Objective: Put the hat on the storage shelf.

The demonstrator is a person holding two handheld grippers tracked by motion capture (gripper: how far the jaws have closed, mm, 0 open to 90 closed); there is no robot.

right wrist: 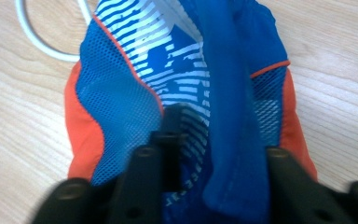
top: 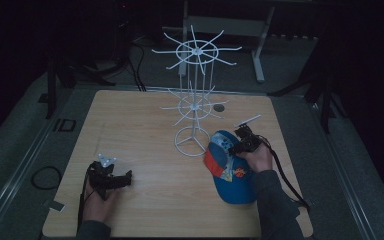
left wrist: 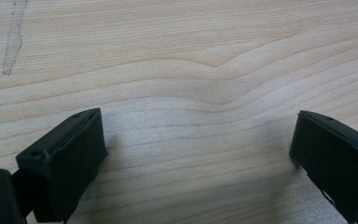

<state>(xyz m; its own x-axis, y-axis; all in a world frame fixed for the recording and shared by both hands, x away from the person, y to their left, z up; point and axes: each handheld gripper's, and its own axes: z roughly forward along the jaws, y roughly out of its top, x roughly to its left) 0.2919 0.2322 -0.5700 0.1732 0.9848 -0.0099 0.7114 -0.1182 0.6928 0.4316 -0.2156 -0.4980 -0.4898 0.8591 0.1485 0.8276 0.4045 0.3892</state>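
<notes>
A blue cap (top: 232, 172) with orange side panels and a white striped print lies on the wooden table (top: 145, 125) at the front right, beside the base of a white wire hanging rack (top: 196, 100). My right gripper (top: 242, 140) sits on the cap's far end. In the right gripper view its jaws (right wrist: 223, 177) pinch a raised fold of the blue fabric of the cap (right wrist: 135, 84). My left gripper (top: 125, 179) rests low at the front left. Its jaws (left wrist: 196, 154) stand wide open over bare wood (left wrist: 191, 56), with nothing between them.
The rack has two tiers of radiating hooks and a ring base (right wrist: 32, 37) just left of the cap. A small dark round spot (top: 219, 107) marks the table behind the rack. Dark floor, cables and table legs surround the tabletop.
</notes>
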